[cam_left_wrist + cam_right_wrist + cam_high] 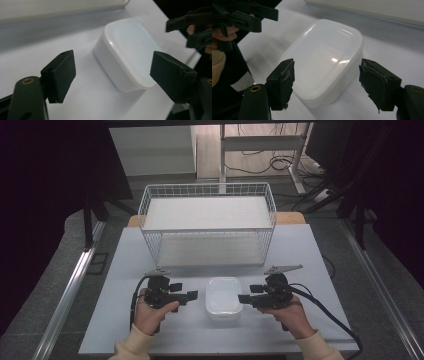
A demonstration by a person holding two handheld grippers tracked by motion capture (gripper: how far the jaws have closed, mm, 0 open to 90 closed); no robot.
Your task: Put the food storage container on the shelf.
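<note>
A white, rounded plastic box with a lid (223, 297) lies on the table between my two hands. My left gripper (192, 295) is just left of it and points right at it. Its jaws stand open in the left gripper view (113, 71), with the box (127, 52) ahead of them and untouched. My right gripper (243, 298) is just right of the box and points left. In the right gripper view (328, 77) its jaws are wide apart, the box (324, 57) close in front and no pad on it. Each gripper view shows the other gripper (190, 27) (244, 15) beyond the box.
A white wire basket (207, 222) with a white shelf inside stands at the back of the white table (130, 270). Cables trail from both grippers toward the front edge. Desk legs and floor cables lie beyond the table.
</note>
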